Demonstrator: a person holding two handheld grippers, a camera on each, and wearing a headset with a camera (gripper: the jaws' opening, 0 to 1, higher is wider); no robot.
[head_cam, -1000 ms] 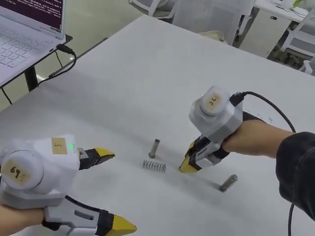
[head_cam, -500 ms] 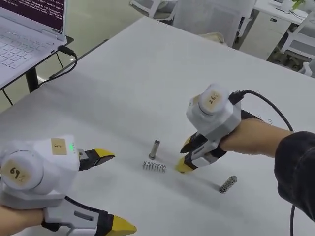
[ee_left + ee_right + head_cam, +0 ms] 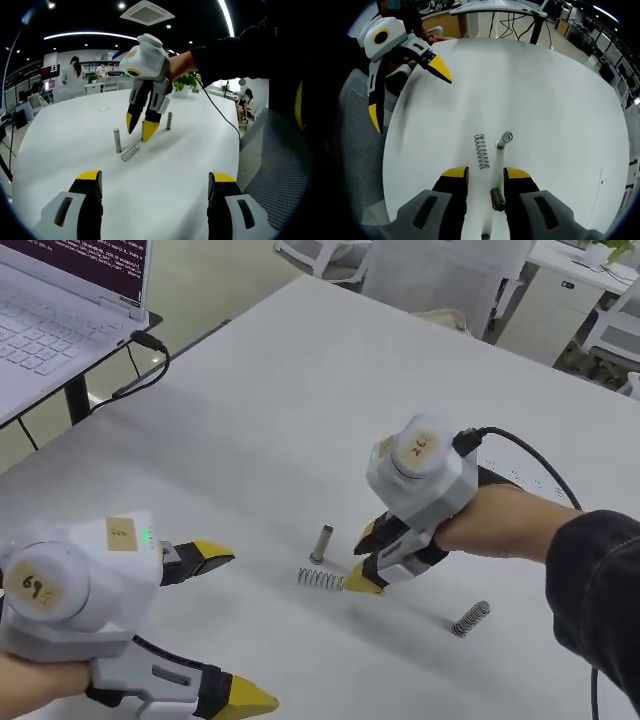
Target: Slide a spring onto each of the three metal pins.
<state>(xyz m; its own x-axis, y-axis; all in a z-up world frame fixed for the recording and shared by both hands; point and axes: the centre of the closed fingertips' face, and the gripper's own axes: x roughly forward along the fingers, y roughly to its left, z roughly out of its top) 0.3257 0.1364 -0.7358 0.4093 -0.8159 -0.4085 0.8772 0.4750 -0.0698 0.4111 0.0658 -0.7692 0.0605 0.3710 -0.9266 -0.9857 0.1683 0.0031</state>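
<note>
beside the upright pin, right tool narrowly parted around a spring, grip unclear; left tool gapes wide, empty.

Bright even overhead light; ceiling strips glare in left gripper view; soft shadows on table; fisheye edges warped.

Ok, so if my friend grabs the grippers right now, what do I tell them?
Left gripper: open, empty.
Right gripper: jaws close together with a small spring between them; I can't tell if it is gripped. Its tips are just beside the metal pin.
The pin stands upright and bare. A loose spring lies flat next to it; a third spring lies past the right gripper.
Done: no spring is on the pin yet.
Left: slide one on.
</note>
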